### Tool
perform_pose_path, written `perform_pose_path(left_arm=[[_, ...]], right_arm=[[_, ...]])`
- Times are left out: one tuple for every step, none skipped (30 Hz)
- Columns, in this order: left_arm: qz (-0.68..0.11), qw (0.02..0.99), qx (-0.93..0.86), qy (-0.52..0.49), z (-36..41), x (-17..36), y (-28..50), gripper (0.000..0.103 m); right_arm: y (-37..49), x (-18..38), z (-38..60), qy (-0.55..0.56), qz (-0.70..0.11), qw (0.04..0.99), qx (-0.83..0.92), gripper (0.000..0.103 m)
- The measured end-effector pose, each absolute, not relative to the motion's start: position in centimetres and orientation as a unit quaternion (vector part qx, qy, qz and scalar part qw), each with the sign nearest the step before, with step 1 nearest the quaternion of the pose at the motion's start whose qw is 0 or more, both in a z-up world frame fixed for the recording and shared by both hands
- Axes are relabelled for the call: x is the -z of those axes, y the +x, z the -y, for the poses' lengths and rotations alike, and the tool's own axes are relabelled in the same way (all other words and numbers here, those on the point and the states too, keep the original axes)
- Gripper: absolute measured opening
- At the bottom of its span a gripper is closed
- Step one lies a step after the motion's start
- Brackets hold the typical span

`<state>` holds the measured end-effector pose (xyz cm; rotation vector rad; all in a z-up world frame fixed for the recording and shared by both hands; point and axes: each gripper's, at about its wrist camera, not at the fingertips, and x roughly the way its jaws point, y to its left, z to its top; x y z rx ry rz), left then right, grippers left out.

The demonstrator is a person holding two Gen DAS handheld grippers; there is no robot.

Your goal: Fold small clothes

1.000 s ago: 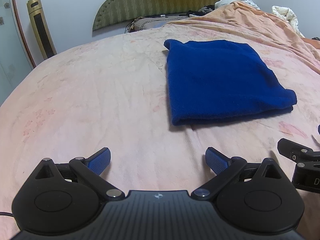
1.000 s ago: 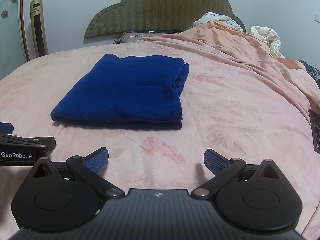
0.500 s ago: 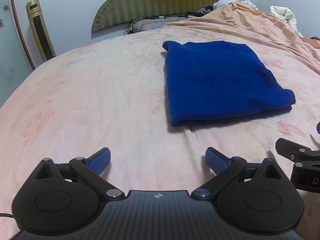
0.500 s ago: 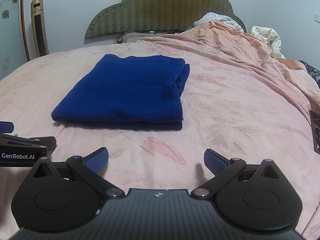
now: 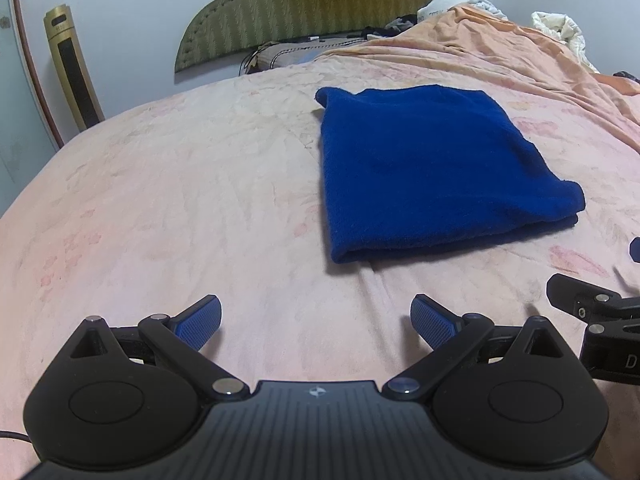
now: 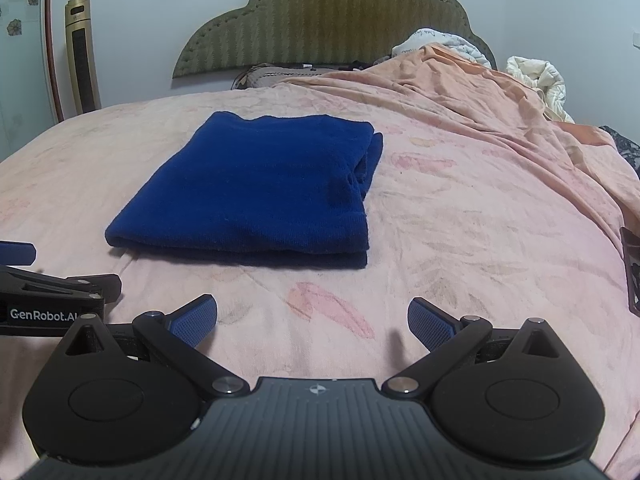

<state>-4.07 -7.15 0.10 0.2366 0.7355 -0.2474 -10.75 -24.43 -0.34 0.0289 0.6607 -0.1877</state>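
Little has moved: both grippers, left [image 5: 316,318] and right [image 6: 312,318], stay spread, empty, short of the folded cloth [image 5: 432,168], apparently finished.

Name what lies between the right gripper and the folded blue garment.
Only bare pink bedsheet separates the right gripper from the blue garment, per the right wrist view.

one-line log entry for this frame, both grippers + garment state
left gripper: open, empty | right gripper: open, empty | blue garment: folded, flat on bed, ahead of both, untouched
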Motion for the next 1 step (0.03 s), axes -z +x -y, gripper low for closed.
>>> perform_pose_path(left_arm=[[-0.356,0.919,0.123,0.116,7.24,-0.17,-4.07,0.102]], right_arm=[[-10.75,0.3,24.45,0.014,-0.324,0.942,0.093,0.103]])
